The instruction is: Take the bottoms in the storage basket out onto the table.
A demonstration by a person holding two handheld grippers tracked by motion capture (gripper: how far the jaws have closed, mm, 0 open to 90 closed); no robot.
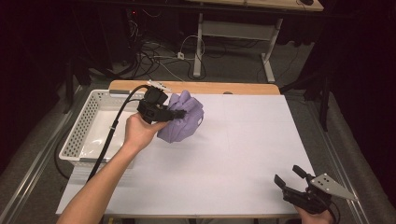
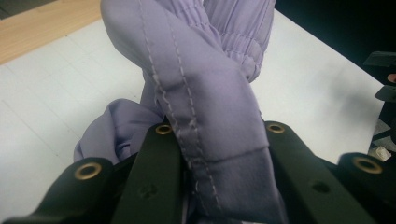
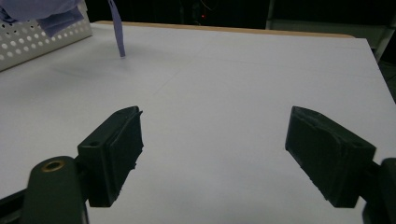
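Observation:
A lilac cloth garment (image 1: pixel 183 117) hangs bunched above the white table top, near the back left. My left gripper (image 1: pixel 180 113) is shut on it; in the left gripper view a stitched fold of the cloth (image 2: pixel 210 107) is pinched between the two black jaws, with gathered elastic higher up. My right gripper (image 1: pixel 288 176) rests at the table's front right corner, open and holding nothing. In the right gripper view its jaws stand wide apart over bare table (image 3: pixel 215 135), and the cloth (image 3: pixel 42 11) hangs at the far upper left with a thin strip dangling.
A white perforated basket (image 1: pixel 86 123) stands at the table's left edge, beside the lifted cloth. A wooden strip (image 1: pixel 205 87) runs along the table's far edge. Cables and desk legs lie on the floor beyond.

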